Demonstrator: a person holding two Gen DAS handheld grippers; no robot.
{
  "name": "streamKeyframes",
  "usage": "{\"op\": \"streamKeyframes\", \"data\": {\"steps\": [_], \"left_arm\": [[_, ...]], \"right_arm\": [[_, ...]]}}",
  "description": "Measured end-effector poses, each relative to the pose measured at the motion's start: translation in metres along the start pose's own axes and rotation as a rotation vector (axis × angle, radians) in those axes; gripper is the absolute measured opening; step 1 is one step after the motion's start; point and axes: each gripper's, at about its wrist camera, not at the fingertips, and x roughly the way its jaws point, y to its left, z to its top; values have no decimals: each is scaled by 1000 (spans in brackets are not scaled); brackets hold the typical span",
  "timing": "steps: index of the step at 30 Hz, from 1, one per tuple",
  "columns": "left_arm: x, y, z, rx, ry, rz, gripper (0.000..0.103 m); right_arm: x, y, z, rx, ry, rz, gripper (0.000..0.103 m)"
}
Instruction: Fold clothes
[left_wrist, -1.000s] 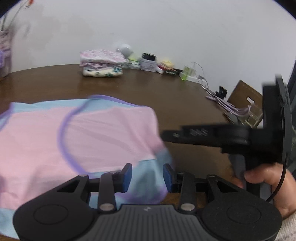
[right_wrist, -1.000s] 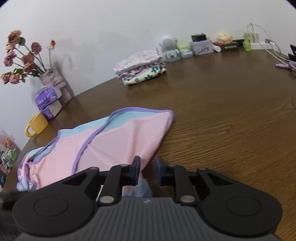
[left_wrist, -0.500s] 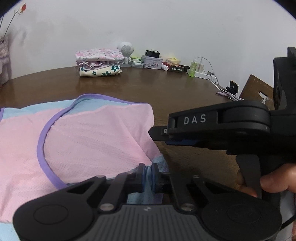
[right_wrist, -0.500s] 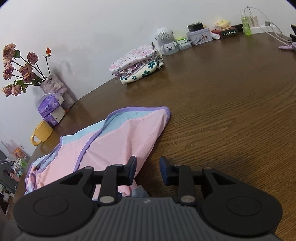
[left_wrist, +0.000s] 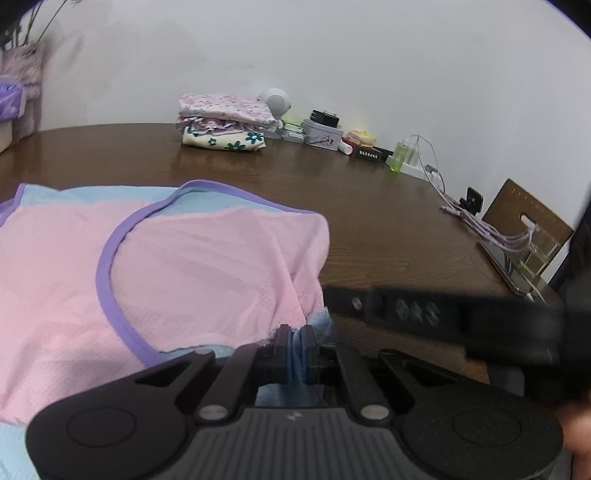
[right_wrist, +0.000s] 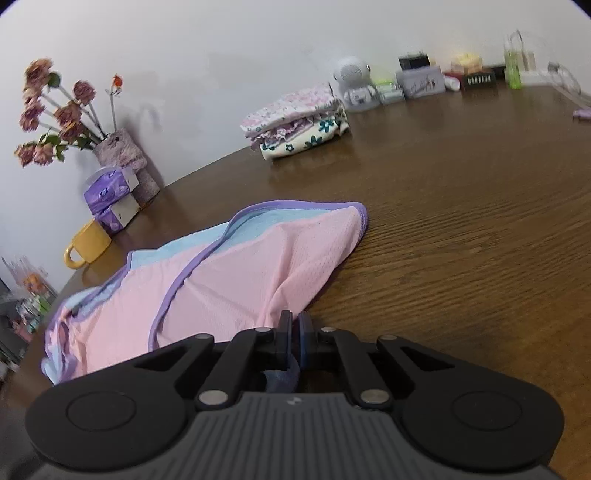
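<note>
Garment (left_wrist: 207, 266) flat on table (right_wrist: 461, 229), stretching ahead-left of both tongs. Left gripper (left_wrist: 295, 349) clamps the blue hem; right gripper (right_wrist: 294, 334) probably pinches the same near edge, pads closed, view blurry.

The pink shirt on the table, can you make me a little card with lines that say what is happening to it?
garment: pink shirt with purple trim and blue back, lying on the brown table
left tool: shut, pinching a bunched blue edge of the shirt
right tool: shut on the shirt's near edge
already folded: stack of floral clothes by the wall
left side of table: yellow mug, tissue packs, vase of flowers
</note>
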Motion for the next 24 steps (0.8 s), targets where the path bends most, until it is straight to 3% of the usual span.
{"op": "streamKeyframes", "data": {"steps": [10, 12, 13, 16, 18, 20, 24], "left_arm": [[-16, 17, 0, -44, -13, -26, 8], [-15, 18, 3, -54, -17, -26, 9], [-14, 18, 4, -52, -18, -17, 10], [-9, 20, 8, -50, -8, -5, 10], [-6, 21, 9, -47, 2, 4, 4], [-6, 21, 8, -44, 3, 12, 3], [-9, 24, 6, -53, -8, 20, 3]], "right_arm": [[-38, -4, -32, 8, -73, 48, 9], [-36, 2, -35, -11, -62, 61, 15], [-35, 5, -36, -24, -63, 54, 19], [-31, 10, -36, -50, -65, 24, 19], [-29, 11, -36, -50, -66, 22, 17], [-29, 13, -37, -58, -74, 16, 5], [-30, 18, -37, -75, -104, 9, 3]]}}
